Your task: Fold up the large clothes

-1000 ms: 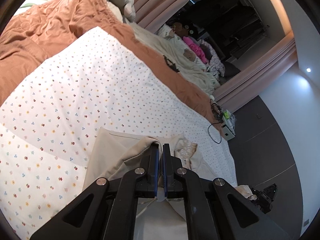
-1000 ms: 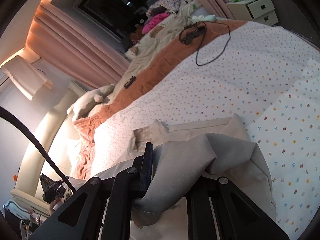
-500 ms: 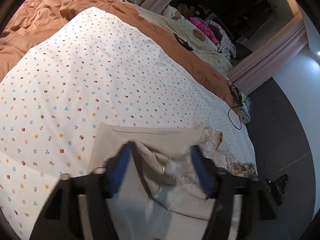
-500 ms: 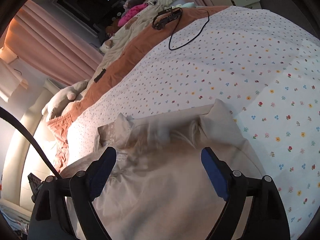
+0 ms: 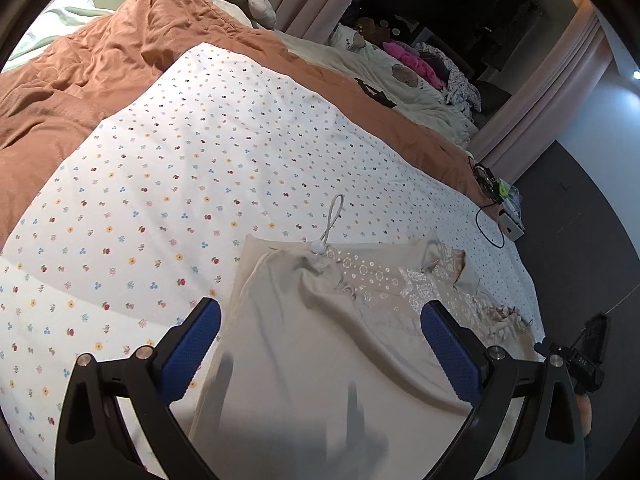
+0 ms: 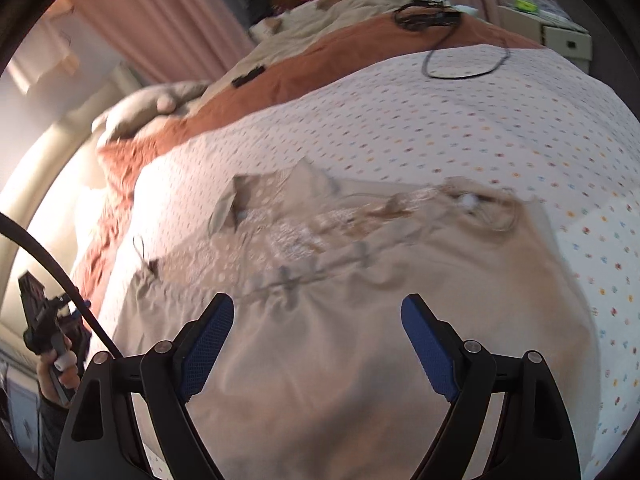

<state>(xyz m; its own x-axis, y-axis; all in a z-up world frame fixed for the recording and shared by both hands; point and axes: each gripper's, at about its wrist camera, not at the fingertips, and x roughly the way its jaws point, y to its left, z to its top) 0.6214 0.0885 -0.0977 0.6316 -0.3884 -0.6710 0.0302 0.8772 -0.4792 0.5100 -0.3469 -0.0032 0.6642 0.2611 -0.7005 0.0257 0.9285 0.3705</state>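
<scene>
- Left tongs (image 5: 320, 338) are spread wide with nothing between the blue pads, hanging just above the near part of the beige garment (image 5: 312, 344).
- Right tongs (image 6: 318, 338) are the same deal: wide apart, empty, right over the garment (image 6: 340, 320), though that view is pretty blurry.
- The garment lies bunched on the floral sheet (image 5: 180, 184), lace trim (image 5: 384, 280) along its far edge.
- A white drawstring loop (image 5: 332, 220) pokes out past the garment's far edge onto the sheet.
- Beyond the garment, an orange quilt (image 5: 80, 72) borders the sheet.
- Further still, a black cable (image 6: 464, 68) lies looped on the sheet, with pink curtains (image 6: 168, 12) behind.
</scene>
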